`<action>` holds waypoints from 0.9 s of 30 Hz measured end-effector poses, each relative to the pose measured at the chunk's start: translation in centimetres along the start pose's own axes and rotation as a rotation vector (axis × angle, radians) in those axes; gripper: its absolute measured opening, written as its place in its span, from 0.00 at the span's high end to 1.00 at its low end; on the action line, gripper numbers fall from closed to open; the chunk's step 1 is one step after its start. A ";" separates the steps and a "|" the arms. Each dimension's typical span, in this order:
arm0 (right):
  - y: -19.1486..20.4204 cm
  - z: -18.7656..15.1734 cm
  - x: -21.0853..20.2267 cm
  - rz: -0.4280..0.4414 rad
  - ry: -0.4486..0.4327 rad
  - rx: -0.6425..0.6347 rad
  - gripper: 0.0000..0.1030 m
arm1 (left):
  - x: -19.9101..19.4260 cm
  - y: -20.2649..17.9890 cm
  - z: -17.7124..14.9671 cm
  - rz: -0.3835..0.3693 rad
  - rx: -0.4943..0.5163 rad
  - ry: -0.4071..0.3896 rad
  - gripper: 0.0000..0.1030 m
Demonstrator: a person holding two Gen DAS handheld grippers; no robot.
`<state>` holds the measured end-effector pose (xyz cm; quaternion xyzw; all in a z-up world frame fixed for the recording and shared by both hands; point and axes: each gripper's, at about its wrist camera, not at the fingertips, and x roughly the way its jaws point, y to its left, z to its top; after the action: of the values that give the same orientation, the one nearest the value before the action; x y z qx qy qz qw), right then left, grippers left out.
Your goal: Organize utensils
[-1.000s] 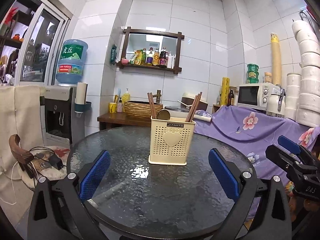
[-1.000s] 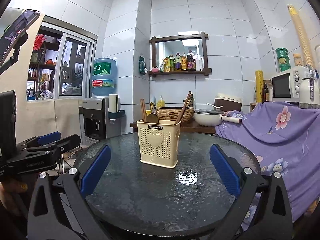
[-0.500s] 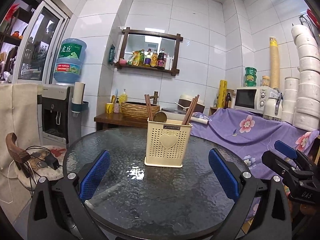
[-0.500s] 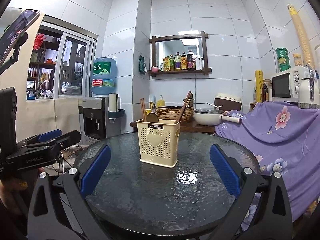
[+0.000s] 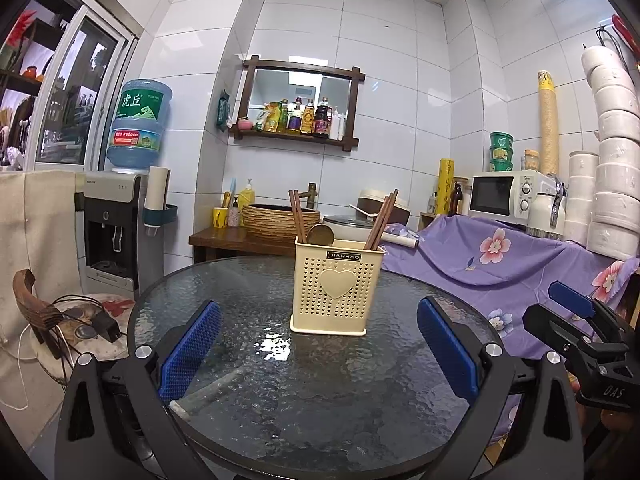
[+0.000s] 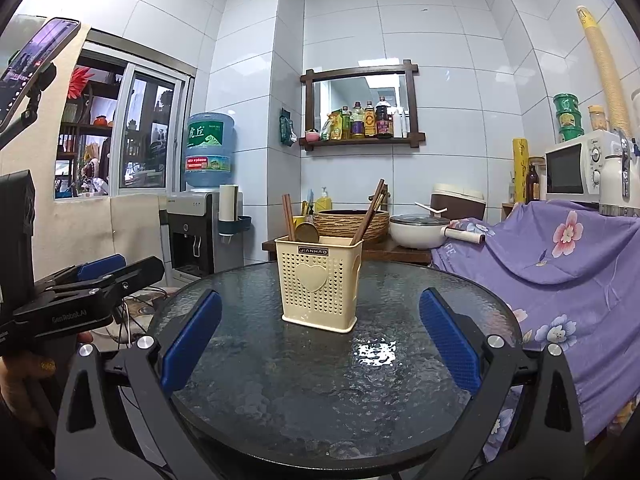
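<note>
Nothing has moved: both tongs (image 5: 318, 350) (image 6: 319, 346) gape empty, utensil holder (image 5: 337, 286) ahead.

A cream perforated plastic utensil holder (image 5: 335, 285) stands on the round dark glass table (image 5: 280, 400), near the far edge. Brown wooden chopsticks (image 5: 380, 220) stand inside it. A purple flowered cloth (image 5: 500, 256) lies to the right, behind the table.

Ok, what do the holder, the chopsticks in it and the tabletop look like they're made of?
Holder: cream plastic by the look, matte, moulded perforations and a heart. Chopsticks: dark brown, probably wood, dull finish. Tabletop: textured glass, rippled and glossy with a bright glare patch, in a dark rim. A round brass-coloured spoon end looks like metal.
</note>
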<state>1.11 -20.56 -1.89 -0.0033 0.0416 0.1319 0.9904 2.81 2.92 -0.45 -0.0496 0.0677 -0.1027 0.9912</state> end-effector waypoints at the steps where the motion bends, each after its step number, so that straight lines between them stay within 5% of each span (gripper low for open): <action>1: 0.1 0.0 0.0 0.000 0.000 0.000 0.06 | 0.0 0.0 0.0 -0.002 -0.002 0.000 0.06; 27: 0.3 0.0 0.4 0.000 0.013 0.003 0.06 | 0.2 -0.1 0.0 0.015 0.002 0.009 0.06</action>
<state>1.44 -20.19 -1.97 -0.0025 0.0481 0.1319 0.9901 3.05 2.80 -0.43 -0.0478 0.0724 -0.0955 0.9916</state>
